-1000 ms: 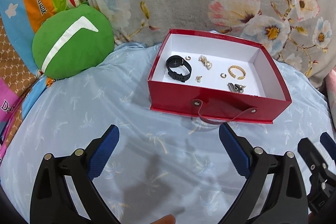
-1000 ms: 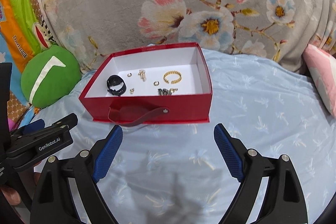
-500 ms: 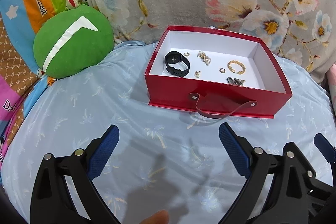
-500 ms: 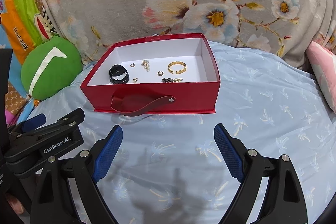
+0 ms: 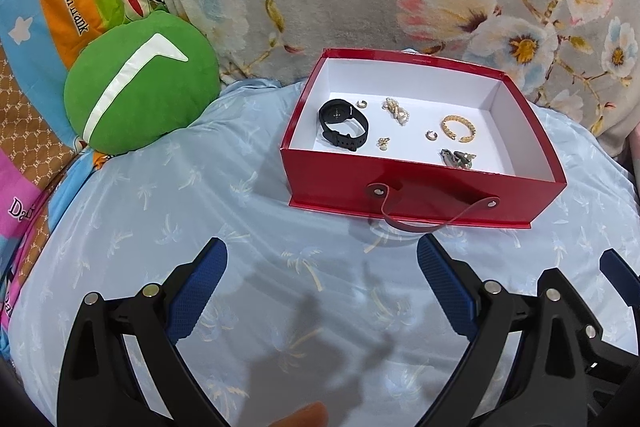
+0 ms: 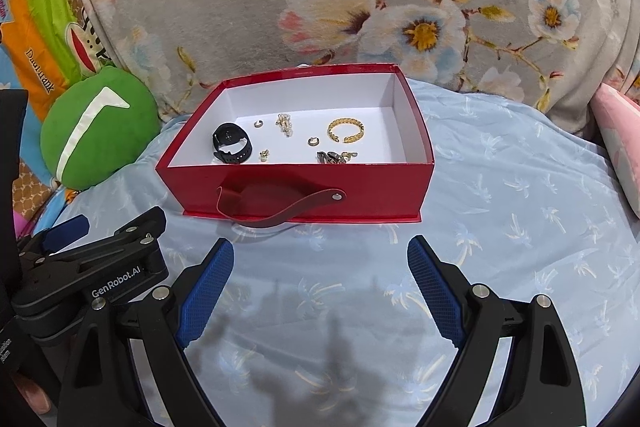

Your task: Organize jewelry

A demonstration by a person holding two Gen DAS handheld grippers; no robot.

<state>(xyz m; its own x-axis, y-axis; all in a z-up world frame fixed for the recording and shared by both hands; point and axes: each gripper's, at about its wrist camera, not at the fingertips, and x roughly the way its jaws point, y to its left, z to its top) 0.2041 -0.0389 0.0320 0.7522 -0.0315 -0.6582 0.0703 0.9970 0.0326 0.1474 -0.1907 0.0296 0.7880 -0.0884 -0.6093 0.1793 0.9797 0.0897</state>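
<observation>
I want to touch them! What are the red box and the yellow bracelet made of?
The red box looks like glossy cardboard: thin flat walls, shiny red outside, matte white inside. The gold chain bracelet looks like polished yellow metal, since its links glint; real gold or plating, I can't tell.

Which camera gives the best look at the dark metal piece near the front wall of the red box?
The left wrist view: it looks down more steeply, so the dark metal piece lies fully visible on the white floor of the red box. In the right wrist view the box's front wall cuts off its lower edge, so its shape is harder to read.
</observation>
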